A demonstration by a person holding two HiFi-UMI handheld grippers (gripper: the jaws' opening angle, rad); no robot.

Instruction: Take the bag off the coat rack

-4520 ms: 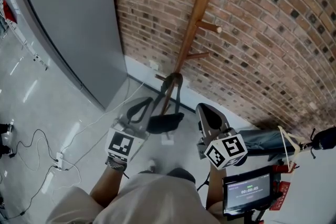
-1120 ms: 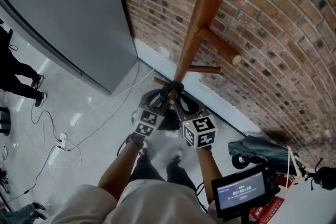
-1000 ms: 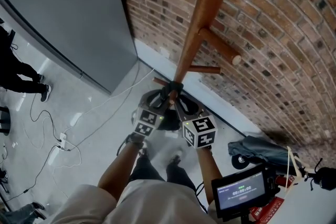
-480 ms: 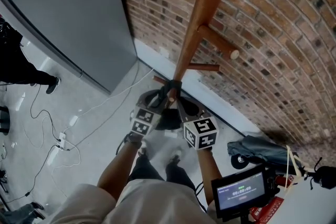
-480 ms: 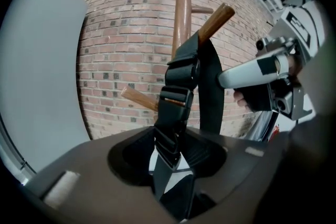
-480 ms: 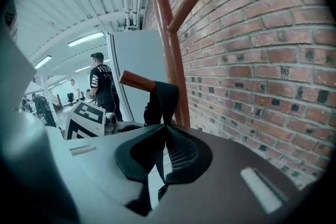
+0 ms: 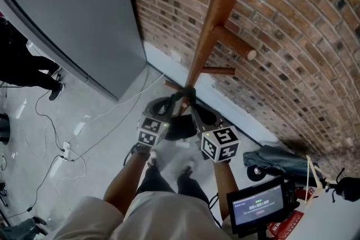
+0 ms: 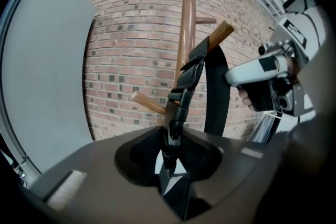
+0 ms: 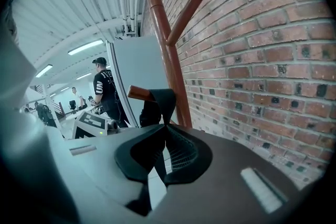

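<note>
Head view: bag (image 7: 181, 127) mostly hidden behind your L gripper (image 7: 171, 104), R gripper (image 7: 194, 109). Left gripper view: L just closed on buckled strap (image 8: 184, 86). Right gripper view: R clamps strap at peg (image 9: 137, 93).

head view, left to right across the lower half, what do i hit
white power strip with cables → left tongs, just closing on the black bag strap → right tongs → crumpled grey cloth bundle

Left tongs (image 8: 169, 158) and right tongs (image 9: 163, 157) closed onto the strap (image 8: 181, 93).
</note>
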